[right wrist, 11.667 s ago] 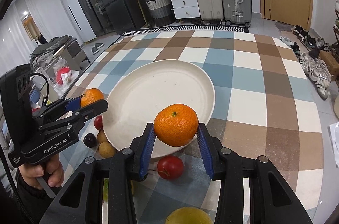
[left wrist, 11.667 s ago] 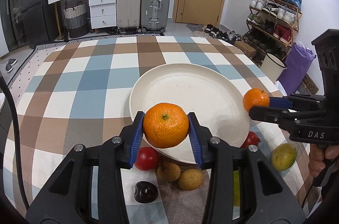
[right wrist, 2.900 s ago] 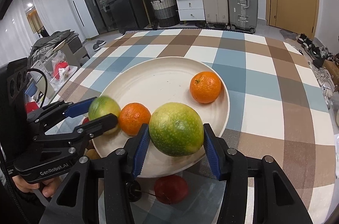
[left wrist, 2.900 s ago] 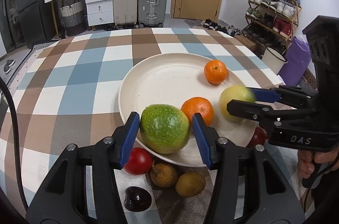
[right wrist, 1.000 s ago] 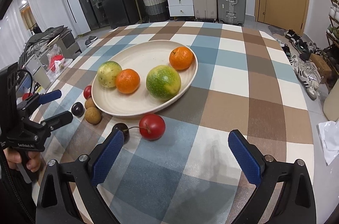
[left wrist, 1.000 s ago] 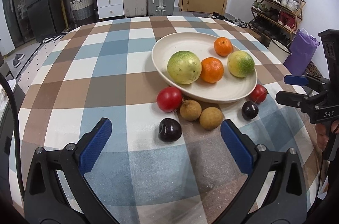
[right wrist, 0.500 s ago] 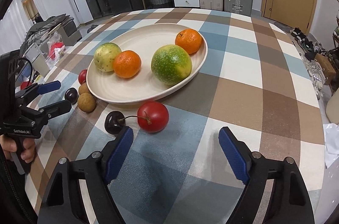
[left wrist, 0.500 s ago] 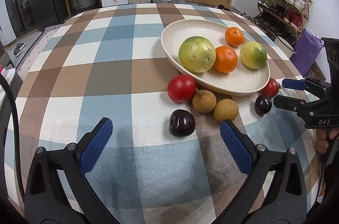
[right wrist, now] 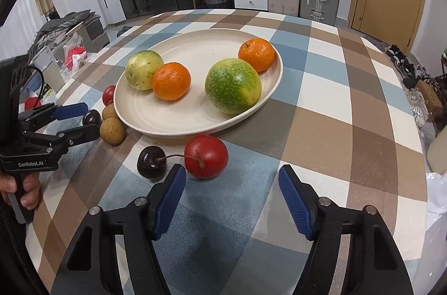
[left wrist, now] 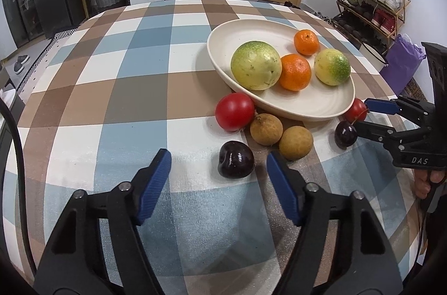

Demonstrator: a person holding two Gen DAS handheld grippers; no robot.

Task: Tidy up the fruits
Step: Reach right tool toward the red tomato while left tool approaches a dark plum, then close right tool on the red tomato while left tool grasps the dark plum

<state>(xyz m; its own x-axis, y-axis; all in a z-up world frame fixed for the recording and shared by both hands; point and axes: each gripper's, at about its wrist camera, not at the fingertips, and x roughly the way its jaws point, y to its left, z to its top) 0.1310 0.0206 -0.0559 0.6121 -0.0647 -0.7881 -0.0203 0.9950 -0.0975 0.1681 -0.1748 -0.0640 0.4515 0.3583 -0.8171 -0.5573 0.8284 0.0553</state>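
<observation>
A cream plate (left wrist: 321,105) sits on the checked tablecloth (left wrist: 125,57) with four round fruits on it: two oranges (left wrist: 295,72) and two green-yellow ones (left wrist: 255,65). The rest lie loose on the cloth along the plate's near rim.

The left gripper (left wrist: 216,169) hangs tilted down over the cloth; its jaws have just been closing and stand about half apart, pressing on nothing. A dark cherry (left wrist: 236,159) sits just ahead, nearer the right-hand pad, with its stem dimple turned toward the red fruit (left wrist: 234,112). Two brown longans (left wrist: 266,129) lie side by side, touching, between it and the plate.

The right gripper (right wrist: 232,179) has likewise been narrowing and is half open, empty. Just beyond its tips lie a second dark cherry (right wrist: 151,162) and a red cherry (right wrist: 206,156), side by side, their thin stems running level from one to the other, along the line of the plate's edge. A hand (right wrist: 25,193) grips the left tool's handle.
</observation>
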